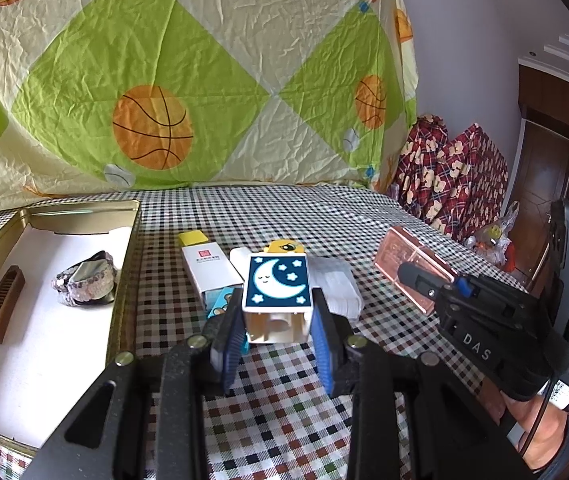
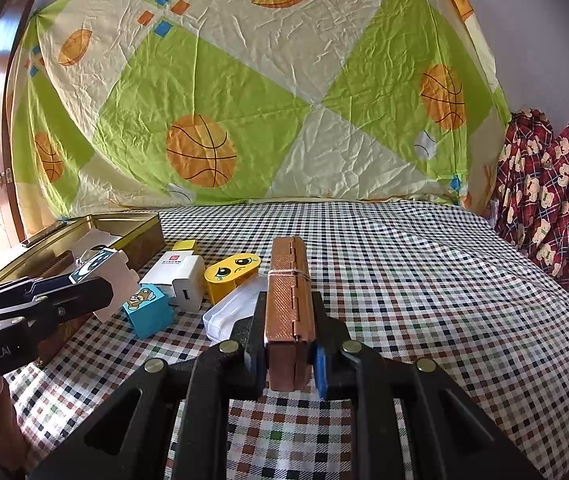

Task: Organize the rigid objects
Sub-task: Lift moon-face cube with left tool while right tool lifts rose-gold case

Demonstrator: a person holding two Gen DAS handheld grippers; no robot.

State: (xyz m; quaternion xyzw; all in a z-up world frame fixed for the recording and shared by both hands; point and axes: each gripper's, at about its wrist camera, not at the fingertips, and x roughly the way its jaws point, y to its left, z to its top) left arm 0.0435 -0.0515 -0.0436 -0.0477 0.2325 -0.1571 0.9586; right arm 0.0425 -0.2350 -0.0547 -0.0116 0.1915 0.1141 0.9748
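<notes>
My left gripper (image 1: 278,312) is shut on a cream block with a blue moon-and-stars face (image 1: 277,284), held above the checked cloth. The right wrist view shows the same moon block (image 2: 98,266) sticking out of the left gripper (image 2: 96,292). My right gripper (image 2: 289,320) is shut on a copper-pink hinged case (image 2: 289,288) with a rubber band around it. In the left wrist view that pink case (image 1: 408,268) is held up at the right by the right gripper (image 1: 408,272). An open gold tin (image 1: 84,216) with a white lining sits at the left.
On the cloth lie a white box (image 1: 210,268), a yellow crying-face block (image 2: 232,274), a blue bear block (image 2: 149,310), a white charger (image 2: 186,286) and a clear flat case (image 2: 236,308). In the tin lie a brown comb (image 1: 2,304) and a sequined pouch (image 1: 86,282). Plaid bedding (image 1: 448,176) stands at the right.
</notes>
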